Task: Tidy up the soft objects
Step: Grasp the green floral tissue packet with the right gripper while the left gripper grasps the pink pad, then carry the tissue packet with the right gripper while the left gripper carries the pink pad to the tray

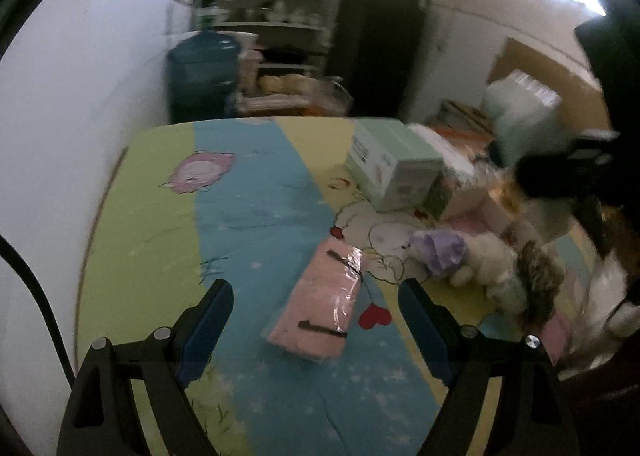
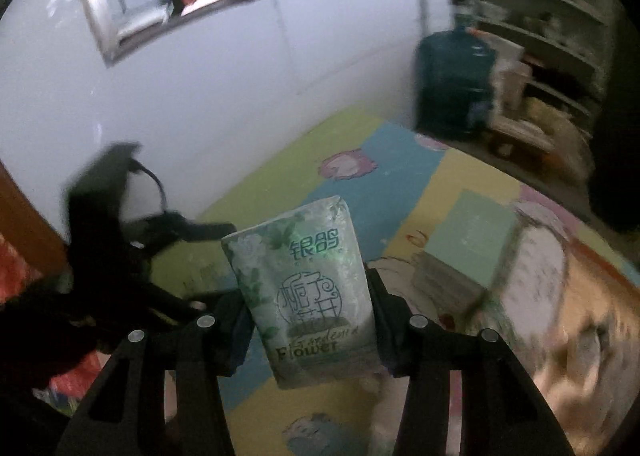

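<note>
1. Your right gripper (image 2: 308, 330) pinches a green tissue pack (image 2: 304, 296); both pads press its long sides and the pack stands up out of the jaws, clear of the table

2. Your left gripper (image 1: 316, 328) is spread wide and empty, with nothing touching its blue pads (image 1: 206, 330)

3. The pink tissue pack (image 1: 320, 304) lies flat on the patterned table cover (image 1: 248, 207), just ahead of your left fingertips and between them in the left wrist view

4. Its long axis runs away from you, leaning slightly to the right, so its long sides roughly face your two left fingers

5. By my read, your left hand is the nearer one to the pink pack; your right is occupied and off to the side

6. A short drop forward and down should bring the pads alongside it, though the lean may call for a slight wrist roll

7. The plush toys (image 1: 492, 272) lie in a heap to the right of the pink pack, near but not touching it

8. The green box (image 1: 392, 163) sits further back on the right, well apart from your left gripper

9. Both views are blurred at the right edge; I cannot tell what else lies in that heap
</note>
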`<state>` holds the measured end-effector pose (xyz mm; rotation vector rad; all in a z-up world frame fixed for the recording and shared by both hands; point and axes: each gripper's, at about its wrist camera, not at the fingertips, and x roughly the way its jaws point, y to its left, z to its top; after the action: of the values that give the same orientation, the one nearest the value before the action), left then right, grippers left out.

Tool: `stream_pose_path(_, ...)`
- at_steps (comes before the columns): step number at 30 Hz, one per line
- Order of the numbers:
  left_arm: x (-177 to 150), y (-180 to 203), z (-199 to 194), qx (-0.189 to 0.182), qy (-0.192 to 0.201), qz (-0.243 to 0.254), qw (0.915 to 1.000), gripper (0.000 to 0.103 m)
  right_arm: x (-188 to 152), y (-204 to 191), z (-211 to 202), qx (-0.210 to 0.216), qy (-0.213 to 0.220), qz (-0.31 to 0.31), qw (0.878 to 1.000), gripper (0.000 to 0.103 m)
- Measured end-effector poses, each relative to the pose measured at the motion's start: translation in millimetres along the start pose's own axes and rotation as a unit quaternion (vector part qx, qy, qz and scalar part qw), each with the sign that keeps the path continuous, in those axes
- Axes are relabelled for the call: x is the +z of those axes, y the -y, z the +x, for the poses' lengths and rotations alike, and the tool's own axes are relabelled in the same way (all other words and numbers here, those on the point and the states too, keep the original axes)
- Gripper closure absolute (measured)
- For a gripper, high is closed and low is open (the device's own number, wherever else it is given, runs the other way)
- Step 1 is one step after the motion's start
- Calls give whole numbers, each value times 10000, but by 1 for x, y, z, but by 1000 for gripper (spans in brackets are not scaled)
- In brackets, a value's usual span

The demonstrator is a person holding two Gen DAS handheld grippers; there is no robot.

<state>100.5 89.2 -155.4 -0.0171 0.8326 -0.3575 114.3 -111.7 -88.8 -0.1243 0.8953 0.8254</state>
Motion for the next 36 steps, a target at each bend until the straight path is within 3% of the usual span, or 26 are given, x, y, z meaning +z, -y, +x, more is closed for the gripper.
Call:
stream_pose_path(6,1,9,24,-27,-235,806,9965,19,-4,10,-27,-276,134,445,9985,51)
stream_pose_path(9,0,18,38,81,-382,1320,9905,19,-20,7,-40,-351,175,574,9976,51)
stream_pose_path(13,-5,26,60,263,-670,1781,9814,26,-35,1,-49,-431,206,692,9965,51)
stream_pose_path(16,-4,19,60,161,-628,1414,9878,28,-40,-1,-53,-468,223,732,9960,51)
stream_pose_path(18,-2,6,60,-26,-625,876,9942,30,-39,-3,-52,-478,222,750,9958,51)
stream_pose_path(21,-1,3,58,162,-601,829,9946,47,-39,-4,-50,-472,197,774,9957,50)
stream_pose_path(22,-1,3,56,162,-568,802,9950,61,-40,-5,-49,-467,184,773,9957,50)
stream_pose_path(31,-8,10,33,306,-283,292,9987,61,-42,-11,-44,-426,168,824,9955,50)
stream_pose_path(36,2,21,4,620,-6,157,9979,61,-42,-10,-46,-432,242,908,9946,50)
